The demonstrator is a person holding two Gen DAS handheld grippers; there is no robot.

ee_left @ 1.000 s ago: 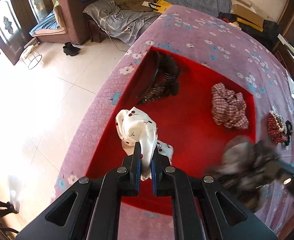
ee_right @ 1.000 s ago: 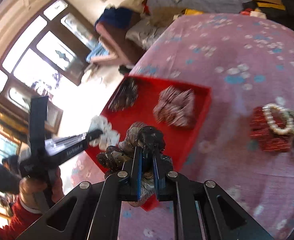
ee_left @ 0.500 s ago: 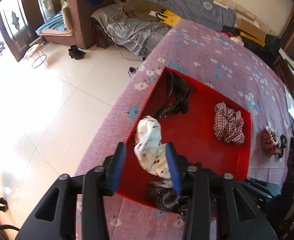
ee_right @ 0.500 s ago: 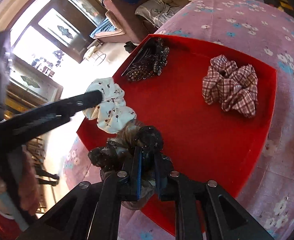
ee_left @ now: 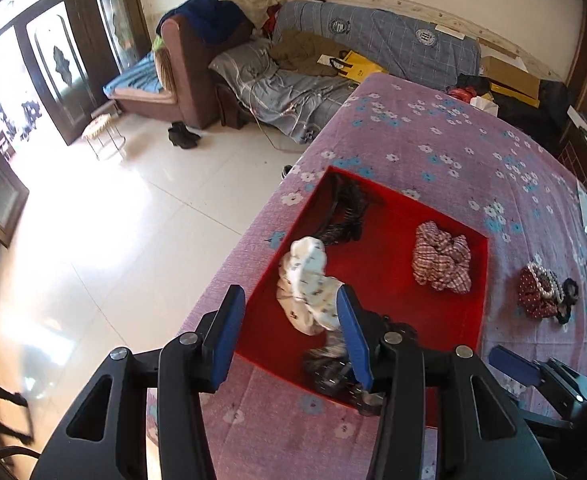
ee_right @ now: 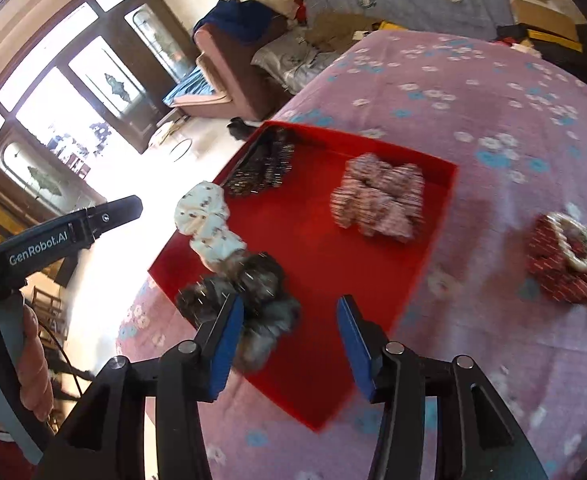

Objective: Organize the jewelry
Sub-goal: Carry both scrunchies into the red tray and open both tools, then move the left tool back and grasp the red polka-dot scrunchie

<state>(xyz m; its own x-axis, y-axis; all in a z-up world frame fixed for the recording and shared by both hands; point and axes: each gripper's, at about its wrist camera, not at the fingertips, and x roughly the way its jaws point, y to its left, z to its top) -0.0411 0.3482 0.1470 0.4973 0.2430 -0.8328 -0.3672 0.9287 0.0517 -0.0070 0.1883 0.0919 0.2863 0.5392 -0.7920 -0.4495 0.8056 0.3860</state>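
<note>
Beside left hand-held gripper (ee_right: 133,206) — hand (ee_right: 33,364)

Both grippers point steeply down, left gripper (ee_left: 289,334) and right gripper (ee_right: 289,342), jaws opening with nothing pinched, a hand (ee_right: 29,364) gripping the left one's handle.

A tray (ee_left: 479,280) is sitting on the counter (ee_left: 433,148) near its left edge. Inside it, hair clips (ee_left: 343,216) are lying in the far left corner, a checked scrunchie (ee_left: 441,258) at the far right, and a pale scrunchie (ee_left: 307,284) along the left wall, touching what seems to be a fuzzy scrunchie (ee_right: 249,300) at the near edge. Right of the tray, a beaded pile (ee_left: 541,290) is resting on the counter.
</note>
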